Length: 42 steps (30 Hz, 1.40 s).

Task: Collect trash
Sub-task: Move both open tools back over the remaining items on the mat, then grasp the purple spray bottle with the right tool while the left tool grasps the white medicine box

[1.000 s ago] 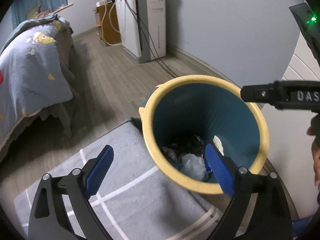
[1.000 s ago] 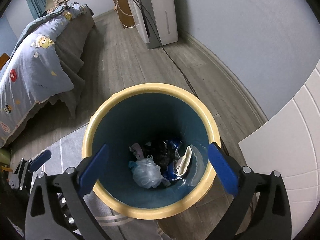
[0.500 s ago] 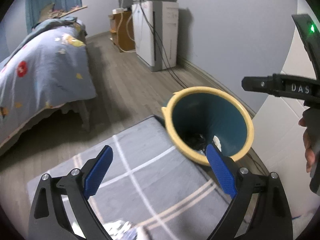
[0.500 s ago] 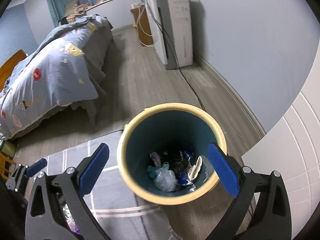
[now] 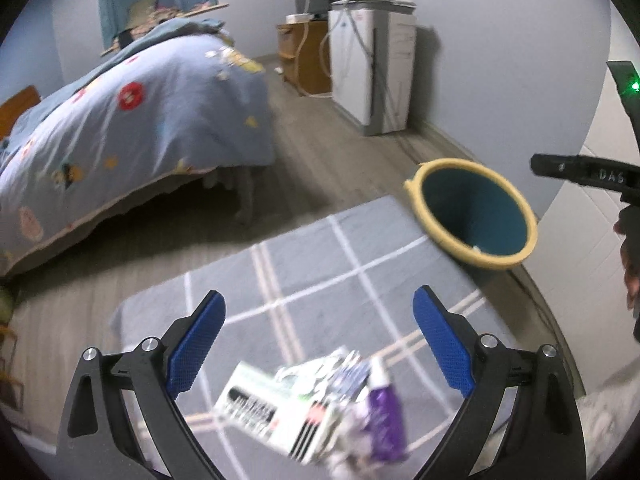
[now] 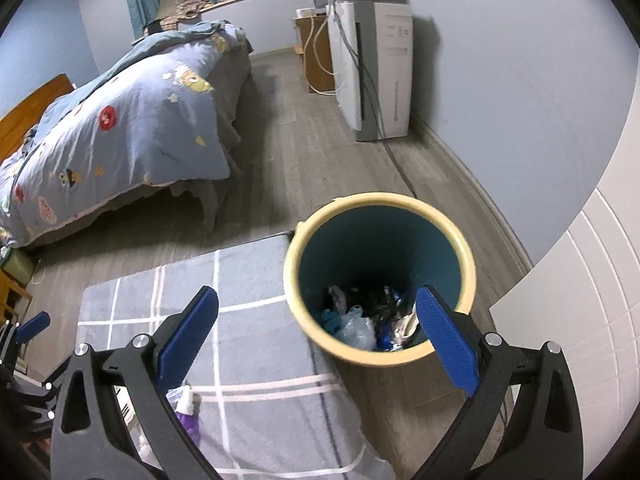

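Note:
A blue bin with a yellow rim [image 5: 472, 216] [image 6: 380, 276] stands on the wood floor at the rug's far right corner, holding several pieces of trash [image 6: 360, 320]. A blurred pile of trash lies on the grey rug: a white and green printed carton [image 5: 276, 408] and a purple wrapper [image 5: 384, 416] [image 6: 186, 420]. My left gripper [image 5: 318, 338] is open and empty, just above and behind that pile. My right gripper [image 6: 316, 334] is open and empty, its right finger in front of the bin's near rim. The right tool [image 5: 588, 176] shows at the left view's right edge.
A grey rug with white grid lines [image 5: 320, 280] [image 6: 240, 320] covers the near floor. A bed with a blue patterned duvet [image 5: 132, 120] [image 6: 120, 128] fills the left. A white appliance with cables [image 5: 372, 68] [image 6: 372, 64] stands by the far wall, and a white panelled surface [image 6: 580, 300] is at right.
Both grippers have pulled back and up from the bin, which now looks smaller. The left one swung left over the rug, bringing the trash pile into view.

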Tool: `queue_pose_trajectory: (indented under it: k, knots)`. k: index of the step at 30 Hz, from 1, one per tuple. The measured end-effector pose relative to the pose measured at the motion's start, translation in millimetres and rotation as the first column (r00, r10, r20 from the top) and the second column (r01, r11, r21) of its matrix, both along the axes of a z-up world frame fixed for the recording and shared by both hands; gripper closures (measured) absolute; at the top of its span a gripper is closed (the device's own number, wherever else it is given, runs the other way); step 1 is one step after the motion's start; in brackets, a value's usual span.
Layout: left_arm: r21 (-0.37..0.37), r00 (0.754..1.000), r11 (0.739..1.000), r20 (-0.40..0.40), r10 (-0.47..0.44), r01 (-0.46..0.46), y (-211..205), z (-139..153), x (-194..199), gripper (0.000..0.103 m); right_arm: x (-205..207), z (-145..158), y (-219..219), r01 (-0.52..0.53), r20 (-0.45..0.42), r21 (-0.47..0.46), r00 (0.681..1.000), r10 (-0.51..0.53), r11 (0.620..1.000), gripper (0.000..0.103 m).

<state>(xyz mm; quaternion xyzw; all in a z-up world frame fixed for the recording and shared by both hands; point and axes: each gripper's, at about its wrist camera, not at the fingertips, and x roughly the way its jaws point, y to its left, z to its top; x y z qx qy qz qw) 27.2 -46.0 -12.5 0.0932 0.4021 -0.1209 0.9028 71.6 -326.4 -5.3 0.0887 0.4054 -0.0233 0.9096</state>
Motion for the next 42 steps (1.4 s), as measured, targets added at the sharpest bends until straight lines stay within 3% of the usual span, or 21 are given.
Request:
queue_pose_trajectory:
  k: [8, 17, 22, 25, 30, 35, 38, 42]
  knots:
    - [-0.024, 0.991, 0.991, -0.036, 0.129, -0.13, 55.9, -15.3, -17.4, 0.009, -17.2, -2.3, 37.8, -0.061, -0.003, -0.01, 0.998, 0.061, 0.998, 0.006]
    - [-0.04, 0.977, 0.976, -0.029, 0.213, -0.214, 91.6, -24.5, -21.6, 0.009, -21.8, -25.4, 92.9, -0.206, -0.043, -0.1, 0.978, 0.202, 0.974, 0.006]
    - [-0.037, 0.966, 0.966, -0.058, 0.253, -0.255, 108.8, -34.0, -16.4, 0.009, -19.0, -53.3, 116.2, -0.247, -0.123, -0.022, 0.962, 0.243, 0.969, 0.006]
    - [0.005, 0.963, 0.965, -0.065, 0.261, -0.261, 111.7, -40.1, -11.8, 0.009, -19.5, -66.1, 130.4, -0.261, -0.158, -0.017, 0.954, 0.255, 0.965, 0.006]
    - [-0.018, 0.965, 0.966, -0.069, 0.254, -0.256, 117.3, -40.0, -7.7, 0.009, -23.9, -95.6, 158.3, -0.308, -0.241, -0.002, 0.923, 0.299, 0.951, 0.006]
    - [0.006, 0.97, 0.972, -0.068, 0.235, -0.235, 115.0, -41.5, -4.8, 0.009, -22.6, -124.4, 171.3, -0.303, -0.316, 0.031, 0.901, 0.297, 0.952, 0.006]
    - [0.026, 0.973, 0.975, -0.064, 0.223, -0.222, 111.7, -42.6, -5.3, 0.009, -19.2, -134.0, 176.5, -0.305, -0.339, 0.042, 0.891, 0.3, 0.952, 0.017]
    - [0.033, 0.973, 0.976, -0.074, 0.219, -0.217, 110.9, -45.0, -4.6, 0.009, -13.8, -150.8, 180.4, -0.294, -0.389, 0.109, 0.866, 0.313, 0.95, 0.04]
